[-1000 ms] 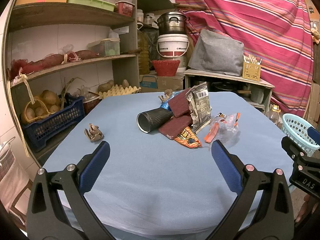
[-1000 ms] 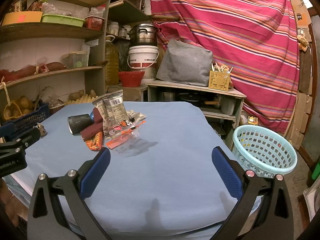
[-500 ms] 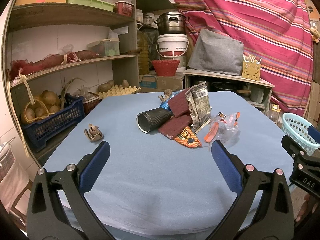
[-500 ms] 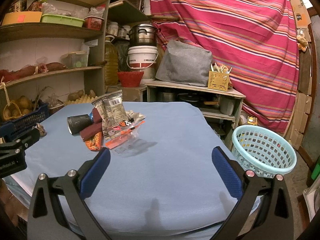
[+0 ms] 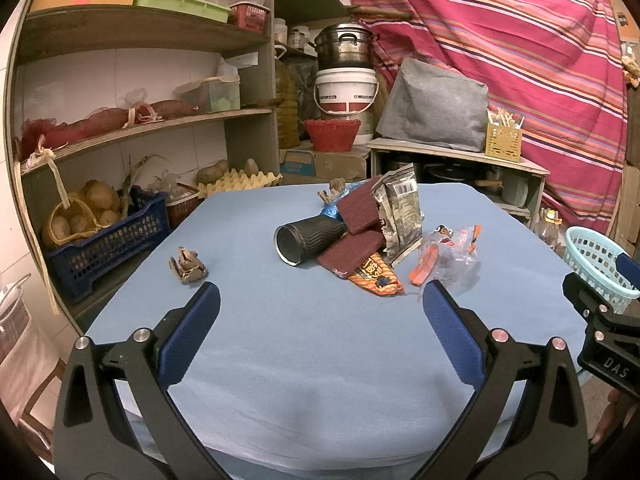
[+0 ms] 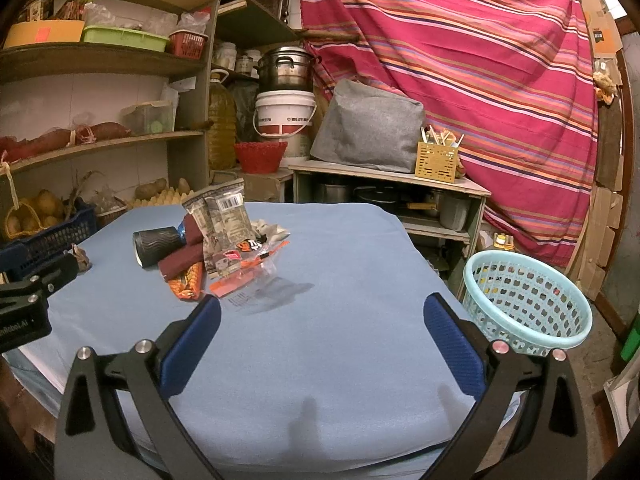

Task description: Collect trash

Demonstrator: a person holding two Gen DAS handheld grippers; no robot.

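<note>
Left gripper [image 5: 320, 300] spread (empty), trash pile [image 5: 360, 236] mid-table — basket [image 6: 524, 300] past edge

Indoor artificial light, warm, moderately dim. Strong fisheye in both views: shelves [image 5: 140, 128] bow hard at 9 o'clock, black vignette in all corners. Blue tablecloth [image 6: 340, 280] evenly lit; soft shadow off the clear wrapper [image 6: 256, 276] falls toward 3 o'clock, faint finger shadows at 6. Overexposed patch at 1 o'clock in the right view. Centre sharp, edges smeared, slight noise.
</note>
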